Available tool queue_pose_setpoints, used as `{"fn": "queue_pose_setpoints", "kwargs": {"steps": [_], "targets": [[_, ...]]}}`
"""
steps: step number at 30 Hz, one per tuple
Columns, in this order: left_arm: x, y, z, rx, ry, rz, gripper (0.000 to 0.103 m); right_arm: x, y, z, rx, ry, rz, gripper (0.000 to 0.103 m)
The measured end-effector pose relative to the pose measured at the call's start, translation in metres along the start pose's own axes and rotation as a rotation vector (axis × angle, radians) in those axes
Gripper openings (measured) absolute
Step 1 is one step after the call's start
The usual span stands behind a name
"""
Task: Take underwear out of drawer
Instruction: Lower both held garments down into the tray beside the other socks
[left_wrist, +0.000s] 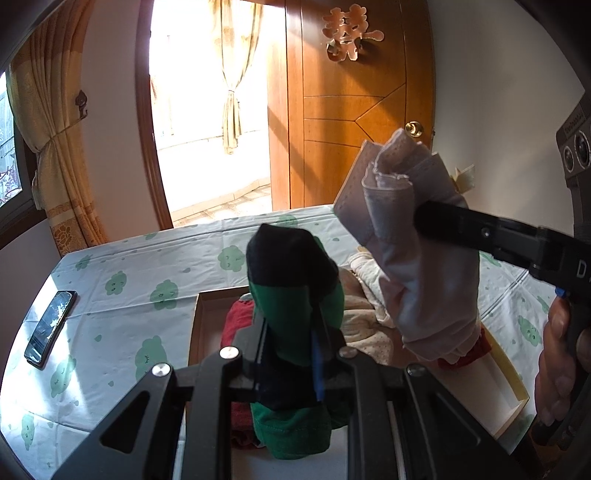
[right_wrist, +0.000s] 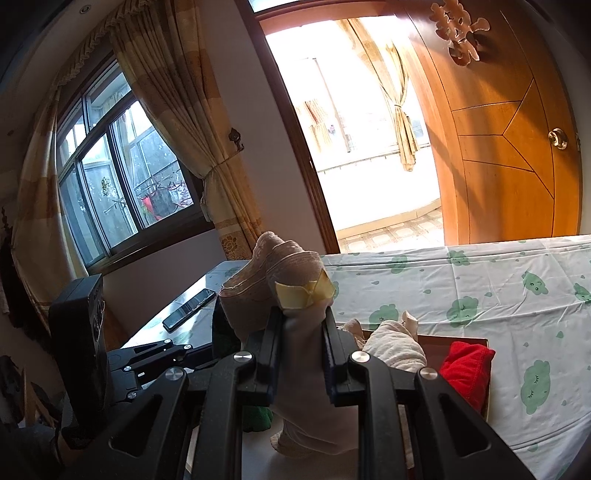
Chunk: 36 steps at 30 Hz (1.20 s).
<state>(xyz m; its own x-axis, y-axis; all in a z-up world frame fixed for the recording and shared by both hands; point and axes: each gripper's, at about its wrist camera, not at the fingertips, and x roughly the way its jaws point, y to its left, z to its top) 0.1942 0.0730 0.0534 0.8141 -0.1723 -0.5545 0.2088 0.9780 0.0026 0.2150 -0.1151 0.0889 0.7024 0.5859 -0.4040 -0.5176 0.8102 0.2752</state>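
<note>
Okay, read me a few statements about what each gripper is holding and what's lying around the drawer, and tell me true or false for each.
1. The left gripper is shut on a green and black garment. True.
2. The right gripper holds a red garment. False: it is shut on a pale pinkish garment; the red garment lies in the drawer.
3. A phone lies on the cloud-print sheet. True.
4. The drawer is empty. False: red and cream garments remain in it.
5. The wooden door is closed. False: it stands open onto a bright balcony.
</note>
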Motion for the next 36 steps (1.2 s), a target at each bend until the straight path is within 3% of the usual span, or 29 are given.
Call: {"fn": "queue_pose_setpoints", "kwargs": {"steps": [36], "targets": [[0.061,-0.003,0.003,0.017,0.114,0.035,0.017,0.048,-0.034,-0.013,0.025,0.092,-0.109,0.022]]}}
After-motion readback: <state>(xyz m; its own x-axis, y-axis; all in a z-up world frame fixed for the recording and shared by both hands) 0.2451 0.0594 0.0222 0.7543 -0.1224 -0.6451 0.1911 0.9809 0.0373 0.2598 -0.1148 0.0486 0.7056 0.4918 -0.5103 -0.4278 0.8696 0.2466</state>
